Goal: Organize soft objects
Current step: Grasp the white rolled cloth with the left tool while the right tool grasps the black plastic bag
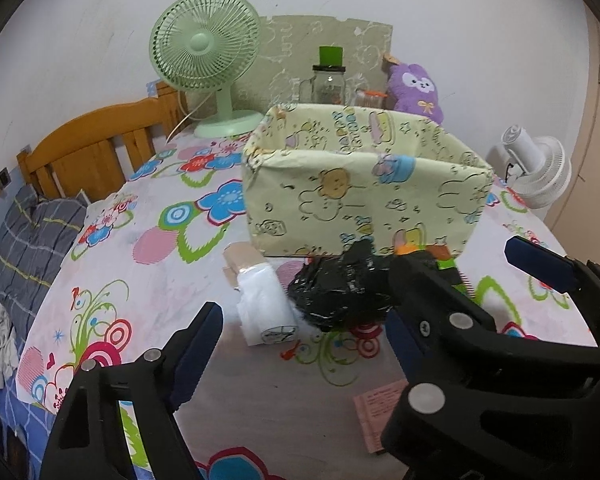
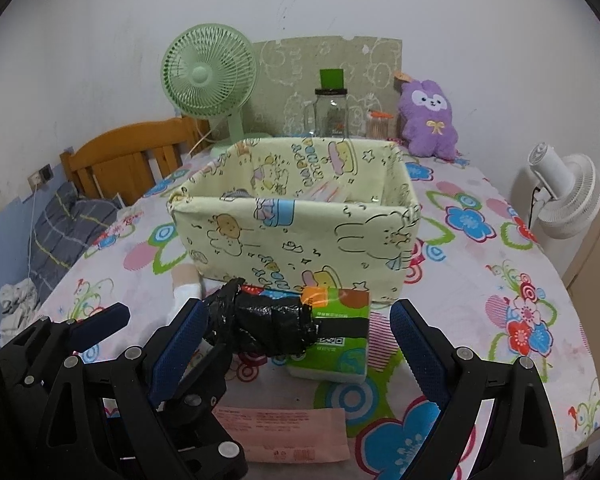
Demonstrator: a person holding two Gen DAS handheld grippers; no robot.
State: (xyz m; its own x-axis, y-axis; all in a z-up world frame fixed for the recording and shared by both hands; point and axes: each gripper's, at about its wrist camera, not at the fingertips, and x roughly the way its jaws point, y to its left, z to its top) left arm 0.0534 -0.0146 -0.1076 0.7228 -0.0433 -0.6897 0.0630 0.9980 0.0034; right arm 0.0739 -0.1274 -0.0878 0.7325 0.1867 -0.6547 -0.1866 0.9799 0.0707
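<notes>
A pale yellow cartoon-print fabric box (image 1: 364,184) (image 2: 300,236) stands on the flowered table. In front of it lie a black plastic roll (image 1: 340,292) (image 2: 268,324), a white roll with a beige end (image 1: 260,300) (image 2: 186,284), and a green tissue pack (image 2: 336,332), on which the black roll partly rests. My left gripper (image 1: 304,336) is open, with the white and black rolls just ahead between its fingers. My right gripper (image 2: 296,340) is open around the black roll and tissue pack. Some items lie inside the box, mostly hidden.
A green desk fan (image 2: 208,76), a glass jar with green lid (image 2: 331,108), a purple plush (image 2: 428,120) and a cardboard panel stand behind the box. A white fan (image 2: 564,196) is at the right. A pink paper slip (image 2: 284,428) lies near me. A wooden bed headboard is left.
</notes>
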